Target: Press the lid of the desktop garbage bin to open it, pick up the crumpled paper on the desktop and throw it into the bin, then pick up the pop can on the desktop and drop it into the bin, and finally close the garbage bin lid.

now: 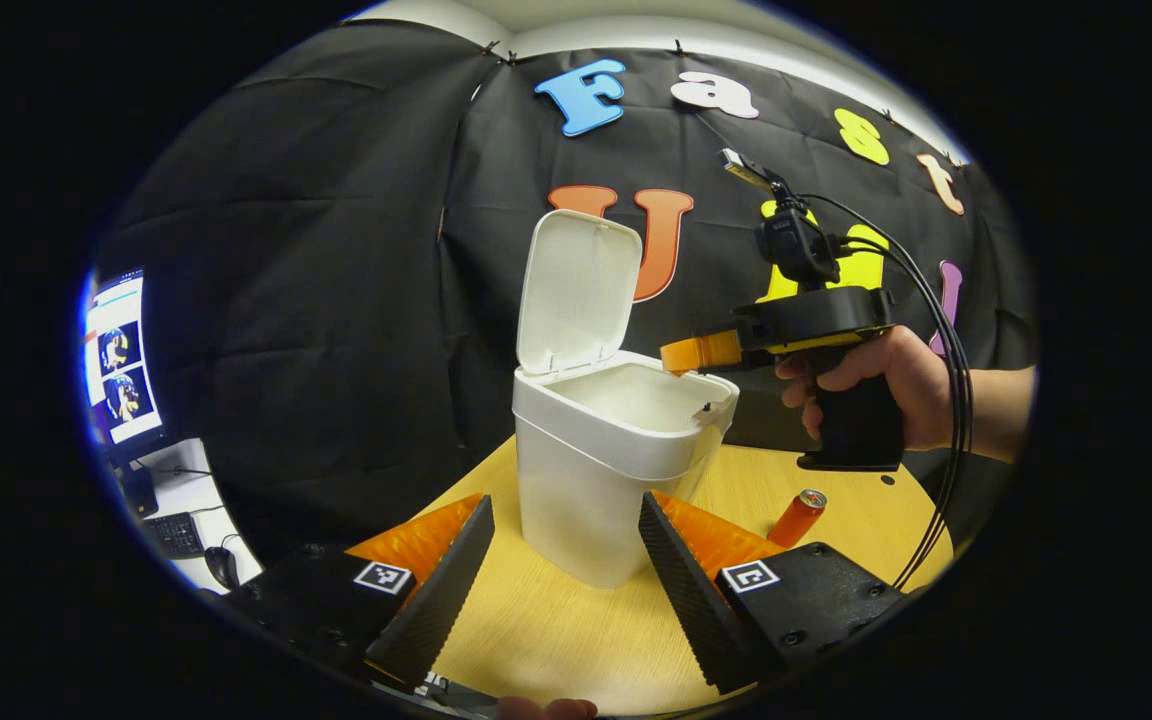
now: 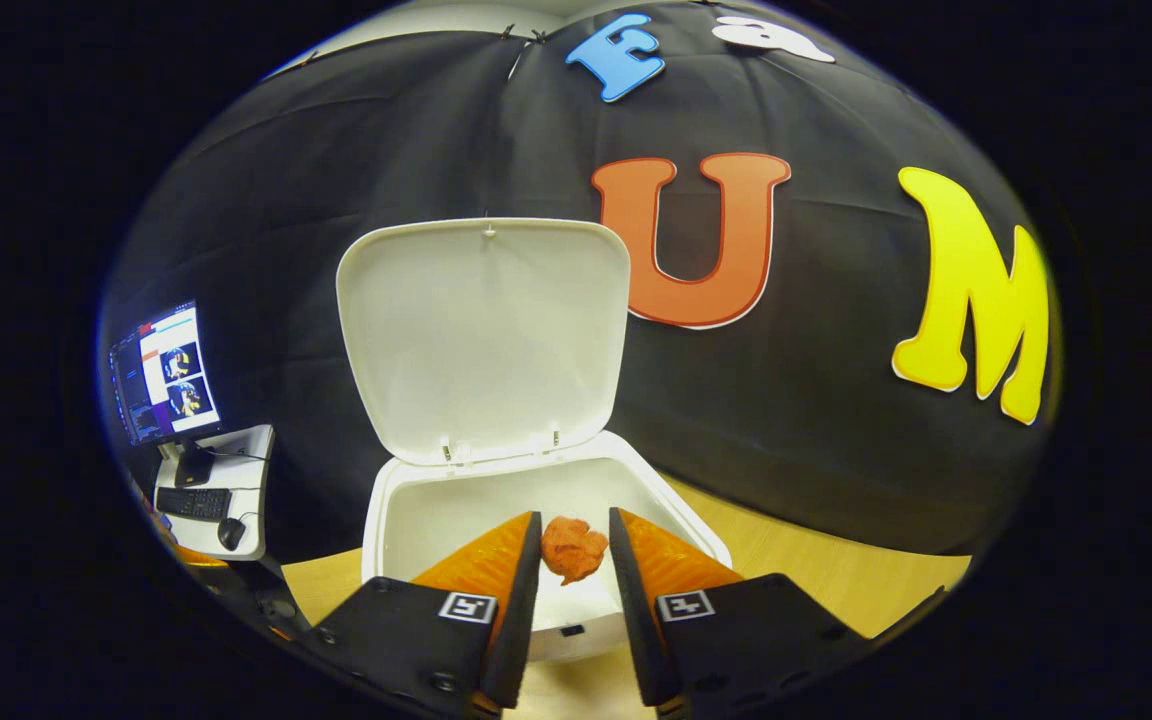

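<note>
The white desktop bin (image 1: 586, 480) stands on the wooden table (image 1: 556, 630) with its lid (image 1: 576, 290) swung up. In the right gripper view the lid (image 2: 481, 340) is upright behind the bin's rim (image 2: 386, 520). My right gripper (image 2: 575, 514) hovers over the opening, shut on the orange crumpled paper (image 2: 574, 548) at its fingertips. In the left gripper view that gripper (image 1: 671, 358) reaches in from the right above the rim, held by a hand (image 1: 886, 390). My left gripper (image 1: 566, 500) is open, low in front of the bin. The orange pop can (image 1: 798, 517) lies right of the bin.
A monitor (image 1: 121, 365) with a keyboard and mouse sits on a side desk at the far left, off the table. Cables (image 1: 946, 420) hang from the right gripper down toward the table's right side. The black cloth wall stands close behind the bin.
</note>
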